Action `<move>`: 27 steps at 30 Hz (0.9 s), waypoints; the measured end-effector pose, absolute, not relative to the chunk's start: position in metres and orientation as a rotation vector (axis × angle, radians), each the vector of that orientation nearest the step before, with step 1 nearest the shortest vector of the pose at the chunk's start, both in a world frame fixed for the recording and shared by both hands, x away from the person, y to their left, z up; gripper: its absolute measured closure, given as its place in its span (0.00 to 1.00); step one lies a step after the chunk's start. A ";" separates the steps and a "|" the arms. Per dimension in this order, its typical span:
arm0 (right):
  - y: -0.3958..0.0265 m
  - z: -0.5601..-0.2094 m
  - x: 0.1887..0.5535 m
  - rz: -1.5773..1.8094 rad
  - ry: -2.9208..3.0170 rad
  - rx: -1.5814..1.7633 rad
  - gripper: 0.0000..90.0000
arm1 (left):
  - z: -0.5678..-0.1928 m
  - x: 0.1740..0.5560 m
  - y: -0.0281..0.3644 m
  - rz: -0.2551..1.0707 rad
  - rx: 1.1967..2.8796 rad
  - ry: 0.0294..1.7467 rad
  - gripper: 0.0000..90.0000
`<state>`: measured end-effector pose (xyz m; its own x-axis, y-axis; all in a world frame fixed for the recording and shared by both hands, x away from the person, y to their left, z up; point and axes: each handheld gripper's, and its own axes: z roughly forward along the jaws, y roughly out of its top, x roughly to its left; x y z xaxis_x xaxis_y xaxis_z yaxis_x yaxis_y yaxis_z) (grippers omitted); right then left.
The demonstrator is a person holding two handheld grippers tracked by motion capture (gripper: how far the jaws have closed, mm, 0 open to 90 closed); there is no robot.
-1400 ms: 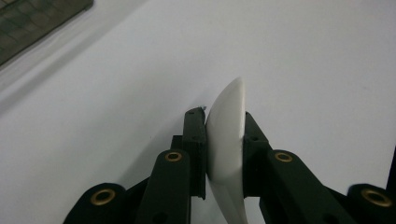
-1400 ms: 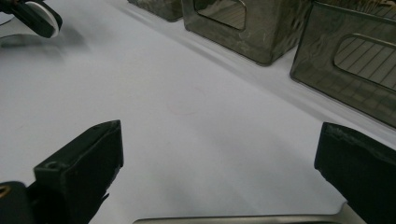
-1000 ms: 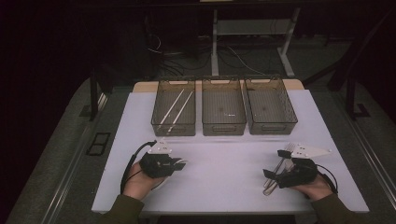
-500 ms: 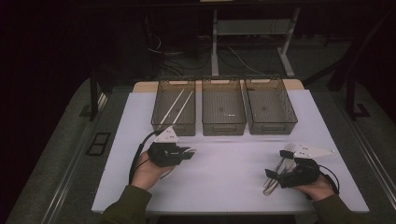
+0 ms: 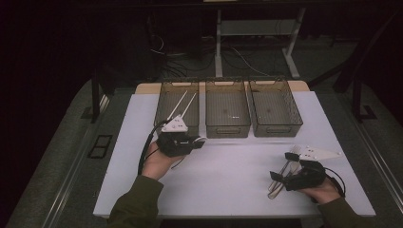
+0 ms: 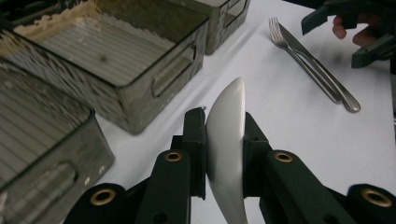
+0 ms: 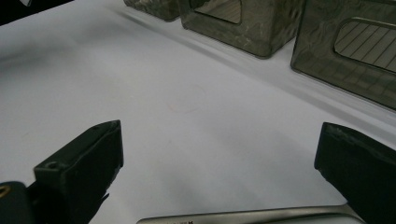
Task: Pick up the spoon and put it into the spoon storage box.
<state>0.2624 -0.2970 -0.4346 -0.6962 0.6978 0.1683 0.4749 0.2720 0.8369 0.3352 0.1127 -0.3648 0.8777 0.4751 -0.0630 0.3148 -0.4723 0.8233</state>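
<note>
Near edge: right gripper rests on white table, jaws wide apart, fork & knife lying between them. Farther in, left gripper clamped on a white spoon, just in front of left bin; 2 more bins beside it.

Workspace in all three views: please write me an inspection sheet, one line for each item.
Surface: white table, dull in dim light.
Job's things: white spoon clamped in left gripper; fork and knife lying together by right gripper; three bins at the far edge, the left one with white sticks.
Clutter: nothing seen.
Grippers: left shut on spoon; right open, jaws wide above the table.
Cables: black cable from left gripper; more on floor behind.
Surroundings: dark room, desk legs behind.
</note>
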 end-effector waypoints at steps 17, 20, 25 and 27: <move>-0.298 -0.434 0.262 1.405 2.297 1.092 0.02 | -0.341 0.366 0.081 0.270 2.092 0.502 0.85; -0.299 -0.434 0.262 1.410 2.294 1.096 0.02 | -0.337 0.373 0.075 0.276 2.081 0.503 0.85; -0.299 -0.433 0.262 1.419 2.292 1.104 0.02 | -0.330 0.387 0.066 0.292 2.091 0.487 0.85; -0.299 -0.433 0.263 1.420 2.296 1.108 0.02 | -0.330 0.394 0.061 0.293 2.087 0.494 0.85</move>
